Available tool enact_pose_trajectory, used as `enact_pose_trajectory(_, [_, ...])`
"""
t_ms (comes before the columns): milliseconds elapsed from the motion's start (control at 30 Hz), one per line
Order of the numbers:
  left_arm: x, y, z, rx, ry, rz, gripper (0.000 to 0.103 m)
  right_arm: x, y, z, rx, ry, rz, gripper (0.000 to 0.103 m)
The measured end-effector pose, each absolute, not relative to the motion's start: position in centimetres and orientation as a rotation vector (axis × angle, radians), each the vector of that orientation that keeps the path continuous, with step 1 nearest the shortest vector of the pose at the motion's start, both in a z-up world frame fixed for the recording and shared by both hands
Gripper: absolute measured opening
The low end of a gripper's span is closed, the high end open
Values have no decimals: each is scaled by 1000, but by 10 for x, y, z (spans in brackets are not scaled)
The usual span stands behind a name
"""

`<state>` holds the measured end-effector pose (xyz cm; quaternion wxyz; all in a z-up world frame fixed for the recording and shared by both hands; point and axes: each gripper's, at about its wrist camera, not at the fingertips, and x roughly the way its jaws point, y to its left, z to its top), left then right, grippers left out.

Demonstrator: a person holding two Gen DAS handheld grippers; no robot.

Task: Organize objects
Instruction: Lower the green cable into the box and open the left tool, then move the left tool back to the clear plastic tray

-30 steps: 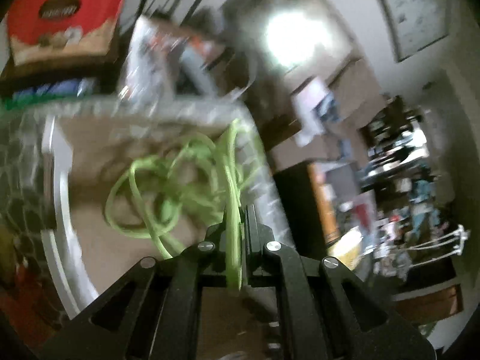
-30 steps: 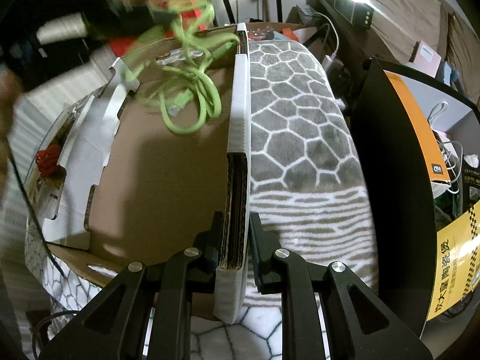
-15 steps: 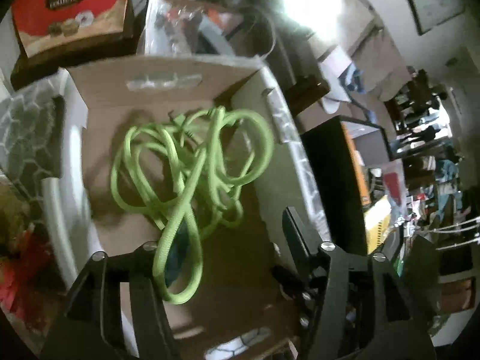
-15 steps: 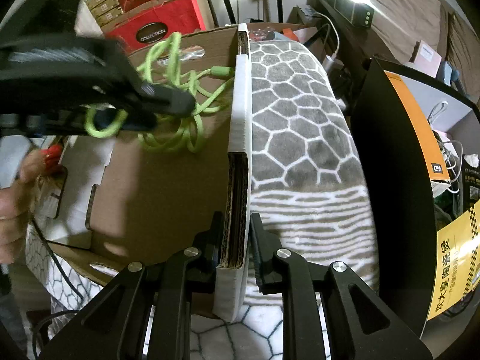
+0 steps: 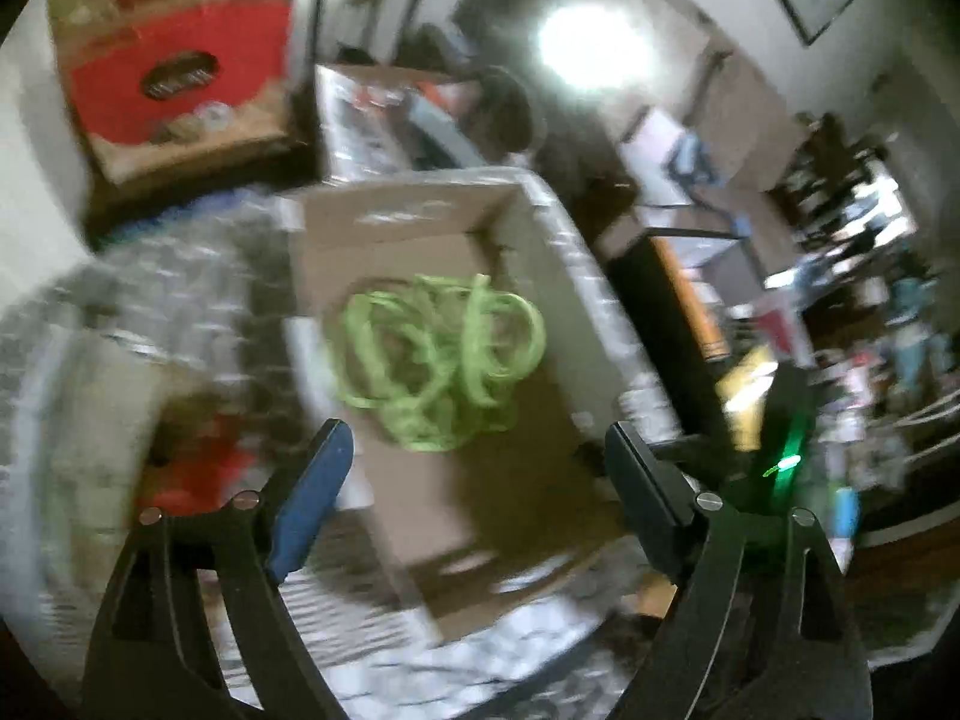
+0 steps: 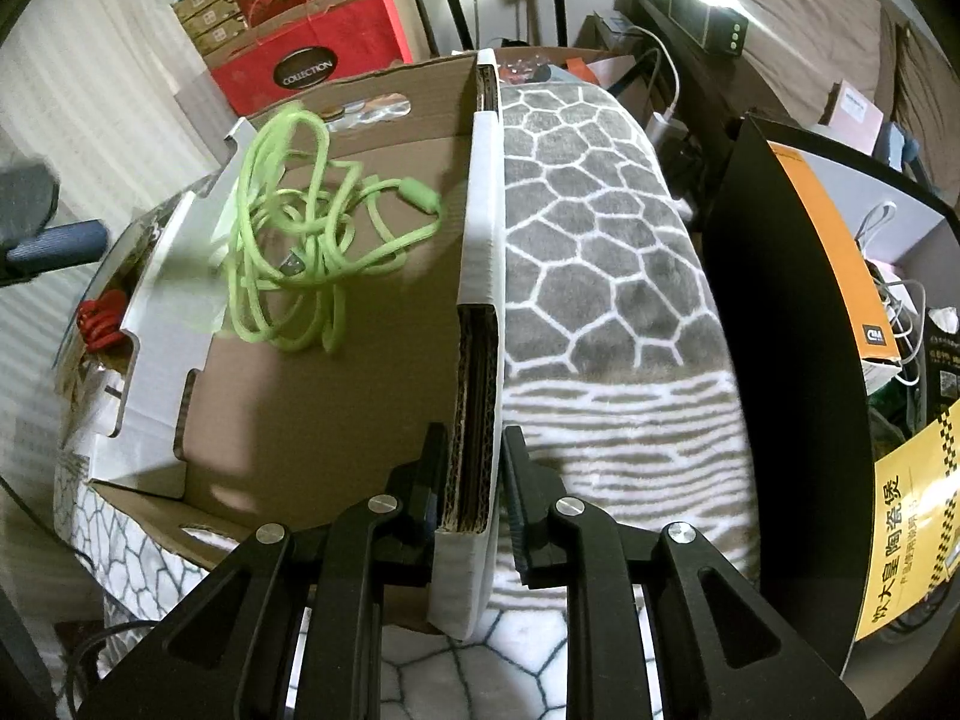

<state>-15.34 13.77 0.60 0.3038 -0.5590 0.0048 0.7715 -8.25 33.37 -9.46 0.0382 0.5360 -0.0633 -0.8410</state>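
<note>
A tangled light-green cable (image 6: 300, 240) lies on the floor of an open cardboard box (image 6: 336, 408), toward its far end; it also shows in the blurred left wrist view (image 5: 438, 354). My left gripper (image 5: 474, 456) is open and empty, above the near part of the box (image 5: 480, 510); one of its fingertips (image 6: 54, 246) shows at the left edge of the right wrist view. My right gripper (image 6: 474, 450) is shut on the box's right side wall (image 6: 480, 312), which stands upright.
The box rests on a grey and white patterned blanket (image 6: 600, 252). Red gift boxes (image 6: 300, 48) stand behind it. A black panel with an orange label (image 6: 798, 276) stands to the right. A small red thing (image 6: 96, 318) lies outside the box's left flap.
My left gripper opened and let go of the green cable, which dropped into the box. The left gripper then drew back and up. The right gripper has not moved.
</note>
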Motion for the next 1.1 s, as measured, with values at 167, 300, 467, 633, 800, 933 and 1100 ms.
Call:
enact_pose_trajectory(167, [-153, 87, 18, -1431, -38, 2121, 84, -82, 334, -95, 1643, -191, -2577, 20])
enact_pose_trajectory(300, [-157, 41, 16, -1441, -45, 2201, 84, -82, 334, -93, 1642, -194, -2576, 20])
enact_pose_trajectory(467, [-163, -4, 2, -1488, -43, 2258, 84, -82, 333, -92, 1641, -198, -2576, 22])
enact_pose_trajectory(633, [-169, -34, -21, -1548, -59, 2283, 84, -82, 333, -92, 1642, -195, -2576, 22])
enact_pose_trajectory(800, [-173, -42, -39, -1551, -27, 2231, 84, -83, 332, -93, 1640, -197, -2576, 22])
enact_pose_trajectory(933, [-173, -34, -52, -1563, 126, 2242, 84, -83, 330, -92, 1641, -189, -2576, 22])
enact_pose_trajectory(1100, [-172, -22, -63, -1557, 272, 2217, 87, -83, 330, -92, 1641, -188, -2575, 22])
